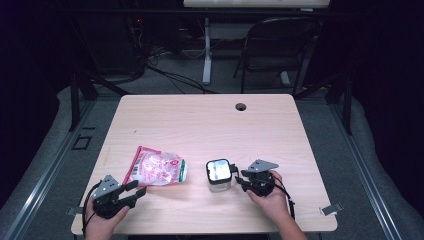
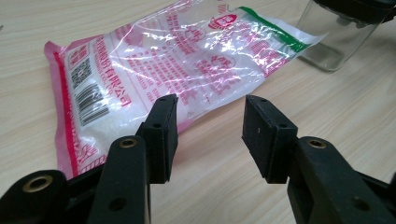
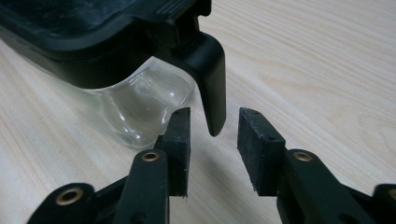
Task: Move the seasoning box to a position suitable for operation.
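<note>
At the near edge of the wooden counter (image 1: 210,120), the left tool (image 1: 135,190) rests low in the person's left hand (image 1: 102,222), its jaws standing moderately apart with nothing between them. In the left gripper view one jaw lies just in front of the near corner of a pink and clear plastic bag of white grains (image 2: 177,65), which lies flat just beyond.

To the right, the right tool (image 1: 239,178) in the right hand (image 1: 272,197) points at a clear jar (image 1: 219,183) with a black clip lid (image 1: 218,169). In the right gripper view its jaws are part-way open on either side of the lid's black latch tab (image 3: 212,84), the pads not pressing it.

A dark folding chair (image 1: 280,47) stands on the floor beyond the counter.
</note>
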`<state>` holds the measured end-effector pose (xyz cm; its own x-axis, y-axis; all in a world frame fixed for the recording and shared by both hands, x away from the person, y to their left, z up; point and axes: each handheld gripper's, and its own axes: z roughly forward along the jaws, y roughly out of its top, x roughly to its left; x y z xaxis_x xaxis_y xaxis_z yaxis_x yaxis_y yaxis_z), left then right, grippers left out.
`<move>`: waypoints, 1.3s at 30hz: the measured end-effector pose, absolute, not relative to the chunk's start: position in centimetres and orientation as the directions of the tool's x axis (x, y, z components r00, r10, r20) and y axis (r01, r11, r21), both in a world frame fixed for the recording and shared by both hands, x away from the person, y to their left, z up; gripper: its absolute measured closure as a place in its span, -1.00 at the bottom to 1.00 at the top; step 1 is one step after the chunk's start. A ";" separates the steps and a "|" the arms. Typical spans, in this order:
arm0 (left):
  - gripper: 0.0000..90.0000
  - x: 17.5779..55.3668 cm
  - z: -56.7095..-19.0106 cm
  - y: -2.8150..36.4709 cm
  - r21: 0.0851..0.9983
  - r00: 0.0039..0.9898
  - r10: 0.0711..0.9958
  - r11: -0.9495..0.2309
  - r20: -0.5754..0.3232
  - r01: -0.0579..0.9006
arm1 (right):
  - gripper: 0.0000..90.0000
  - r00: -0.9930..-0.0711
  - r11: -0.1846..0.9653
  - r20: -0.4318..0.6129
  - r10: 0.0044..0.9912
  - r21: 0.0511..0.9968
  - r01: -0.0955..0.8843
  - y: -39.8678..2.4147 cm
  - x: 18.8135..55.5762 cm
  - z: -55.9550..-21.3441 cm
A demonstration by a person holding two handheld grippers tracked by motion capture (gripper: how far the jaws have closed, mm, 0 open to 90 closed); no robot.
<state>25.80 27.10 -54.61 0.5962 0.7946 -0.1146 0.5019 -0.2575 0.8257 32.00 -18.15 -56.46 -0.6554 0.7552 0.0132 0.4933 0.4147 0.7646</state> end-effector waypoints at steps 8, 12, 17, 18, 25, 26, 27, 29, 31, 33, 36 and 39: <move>0.23 25.0 -54.8 27.8 0.823 0.572 0.813 -0.249 -0.108 0.510 | 0.53 -0.666 0.437 0.004 0.746 0.752 0.494 -17.5 33.1 -56.8; 0.23 24.7 -54.8 28.0 0.824 0.565 0.819 -0.250 -0.101 0.509 | 0.59 -0.673 0.446 -0.003 0.740 0.751 0.487 -17.0 33.3 -57.0; 0.29 24.6 -54.8 28.1 0.824 0.569 0.816 -0.252 -0.101 0.507 | 0.69 -0.678 0.462 -0.014 0.735 0.742 0.485 -16.9 33.5 -56.9; 0.29 24.6 -54.7 28.1 0.825 0.570 0.816 -0.251 -0.101 0.506 | 0.70 -0.675 0.458 -0.011 0.738 0.743 0.489 -17.0 33.5 -56.9; 0.30 24.7 -54.7 27.8 0.825 0.581 0.808 -0.263 -0.094 0.500 | 0.72 -0.679 0.474 -0.033 0.734 0.741 0.476 -16.9 33.2 -56.8; 0.30 24.7 -54.7 27.8 0.826 0.584 0.807 -0.265 -0.093 0.498 | 0.72 -0.679 0.480 -0.041 0.733 0.738 0.474 -16.9 33.1 -56.8; 0.30 24.8 -54.7 27.7 0.824 0.585 0.806 -0.269 -0.090 0.498 | 0.72 -0.681 0.480 -0.039 0.731 0.738 0.474 -16.9 33.0 -56.7; 0.30 24.8 -54.7 27.7 0.826 0.588 0.804 -0.269 -0.091 0.495 | 0.73 -0.683 0.486 -0.045 0.729 0.737 0.470 -16.9 32.9 -56.7; 0.30 24.9 -54.7 27.6 0.827 0.589 0.803 -0.267 -0.093 0.495 | 0.73 -0.685 0.493 -0.052 0.727 0.734 0.467 -16.9 32.7 -56.7; 0.30 24.9 -54.6 27.6 0.824 0.592 0.801 -0.274 -0.090 0.495 | 0.73 -0.683 0.489 -0.053 0.729 0.739 0.464 -16.9 32.5 -56.7; 0.31 25.1 -54.6 27.4 0.828 0.601 0.795 -0.278 -0.087 0.487 | 0.72 -0.687 0.496 -0.057 0.724 0.735 0.462 -16.9 32.2 -56.7; 0.31 25.2 -54.6 27.2 0.828 0.607 0.790 -0.282 -0.085 0.484 | 0.72 -0.692 0.507 -0.062 0.719 0.728 0.461 -16.9 31.8 -56.6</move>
<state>25.23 27.16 -54.62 0.6068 0.7903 -0.0853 0.4838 -0.2821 0.8284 31.83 -16.95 -56.62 -0.6921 0.7191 -0.0625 0.4609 0.5069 0.7284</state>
